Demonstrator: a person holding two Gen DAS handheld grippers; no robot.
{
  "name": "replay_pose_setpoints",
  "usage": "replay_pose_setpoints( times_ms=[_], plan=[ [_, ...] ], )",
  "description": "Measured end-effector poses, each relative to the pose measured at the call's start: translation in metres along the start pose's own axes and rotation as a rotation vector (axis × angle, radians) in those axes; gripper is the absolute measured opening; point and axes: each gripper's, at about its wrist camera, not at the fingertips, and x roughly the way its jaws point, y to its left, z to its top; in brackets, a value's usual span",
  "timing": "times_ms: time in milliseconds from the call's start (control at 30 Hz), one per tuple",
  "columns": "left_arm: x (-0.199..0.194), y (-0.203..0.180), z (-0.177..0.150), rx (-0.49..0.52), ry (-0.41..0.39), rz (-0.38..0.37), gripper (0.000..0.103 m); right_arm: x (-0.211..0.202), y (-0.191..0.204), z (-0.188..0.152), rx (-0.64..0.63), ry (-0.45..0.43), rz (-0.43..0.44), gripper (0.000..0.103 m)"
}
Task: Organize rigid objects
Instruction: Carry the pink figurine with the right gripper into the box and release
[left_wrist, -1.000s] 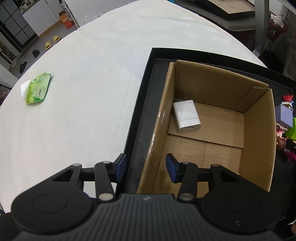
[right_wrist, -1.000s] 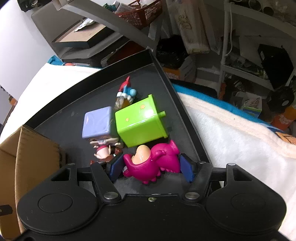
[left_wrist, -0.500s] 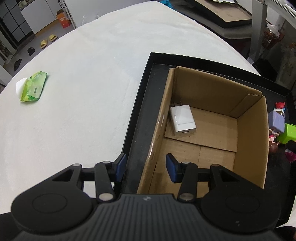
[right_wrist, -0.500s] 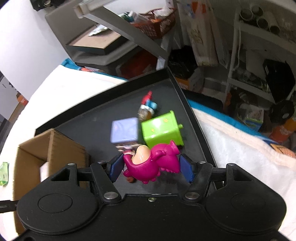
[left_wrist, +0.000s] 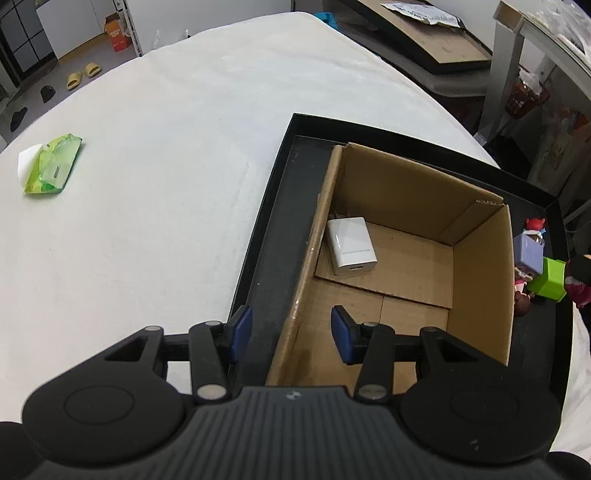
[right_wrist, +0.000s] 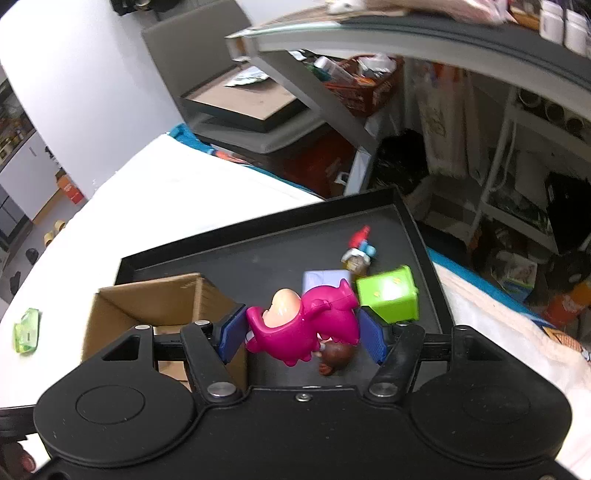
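Only white charger (left_wrist: 351, 245) in cardboard box (left_wrist: 480, 280); toys outside on tray (left_wrist: 273, 206).

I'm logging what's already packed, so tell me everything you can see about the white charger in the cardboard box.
The white charger is a small, smooth, glossy block with rounded edges, apparently plastic. A thin seam crosses its top face and a small slot shows on the end facing the camera. It lies flat on the floor flap of the cardboard box, close against the box's left wall. What look like thin prongs show at its far end. Nothing else is in the box and neither tongs touch it.

Black hand-held gripper (left_wrist: 288, 332) bodies; blue finger pads (left_wrist: 242, 328) (silver screws).
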Motion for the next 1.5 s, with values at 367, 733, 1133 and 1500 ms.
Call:
replay_pose_setpoints(
  times_ms=[367,733,1133,1500],
  plan=[
    [0.005,0.016,-0.005,-0.024,0.001,-0.074,0.040,-0.009,0.045,0.003,-0.081,-0.006,0.008,0.063],
    [0.016,0.022,-0.008,-0.027,0.035,-0.151,0.022,-0.003,0.085,0.001,-0.159,0.021,-0.015,0.063],
    [0.024,0.035,-0.006,-0.075,0.065,-0.180,0.014,0.015,0.132,-0.005,-0.255,0.082,-0.024,0.063],
    [0.025,0.040,-0.004,-0.083,0.078,-0.205,0.014,0.031,0.155,-0.003,-0.289,0.096,-0.051,0.064]
  ],
)
